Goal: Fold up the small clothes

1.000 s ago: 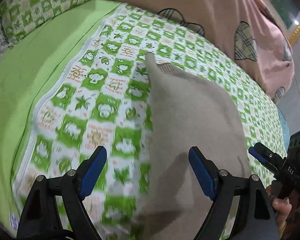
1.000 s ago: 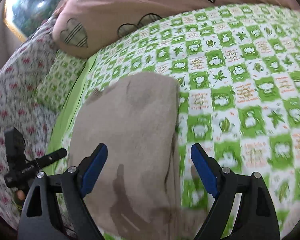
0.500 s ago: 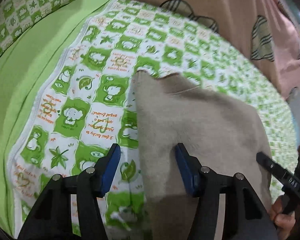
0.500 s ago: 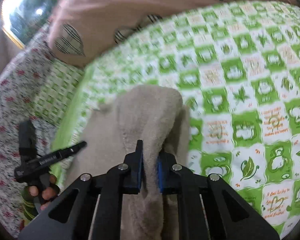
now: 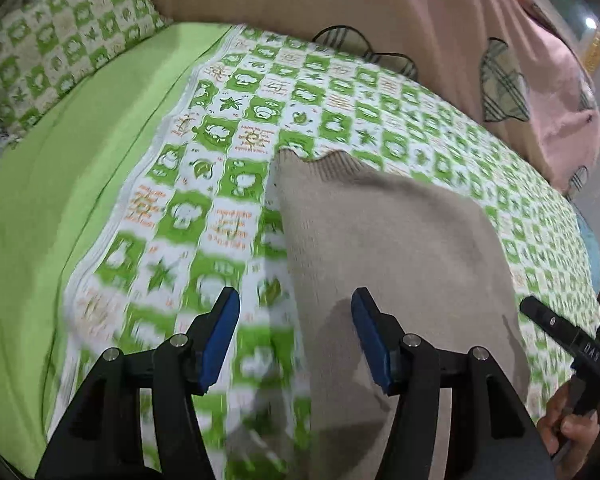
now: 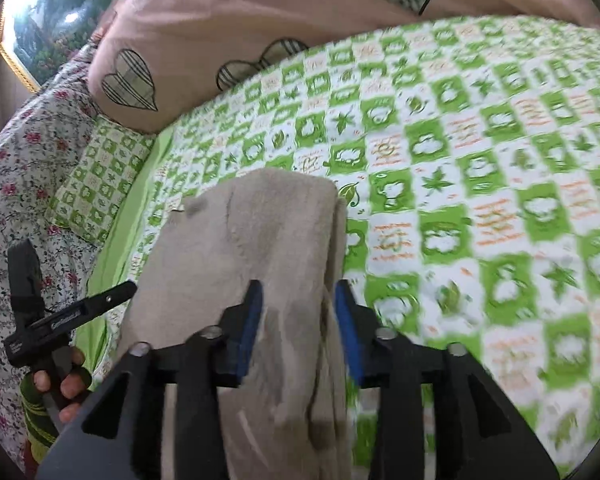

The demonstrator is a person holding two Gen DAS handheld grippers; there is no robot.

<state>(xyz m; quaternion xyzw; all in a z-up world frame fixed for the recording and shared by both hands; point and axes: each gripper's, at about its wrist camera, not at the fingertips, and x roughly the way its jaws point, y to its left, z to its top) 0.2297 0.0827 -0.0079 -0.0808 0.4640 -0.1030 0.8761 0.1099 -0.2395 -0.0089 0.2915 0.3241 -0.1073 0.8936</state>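
**Bed and what lies on it**

A bed carries everything, covered by a plain green sheet [image 5: 40,200]; over it lies a green-and-white checked mat [image 5: 228,168] printed with leaves and animals; a beige knitted garment [image 5: 380,240] lies folded on the mat; at the far side rest a pink blanket with plaid hearts [image 5: 420,20] and a checked pillow [image 5: 60,48].

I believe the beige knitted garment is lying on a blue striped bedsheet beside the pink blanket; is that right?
Not quite: the bedsheet is green and white checked with small pictures, not blue striped, as the left wrist view shows. The beige knitted garment does lie on it, with the pink blanket beyond.
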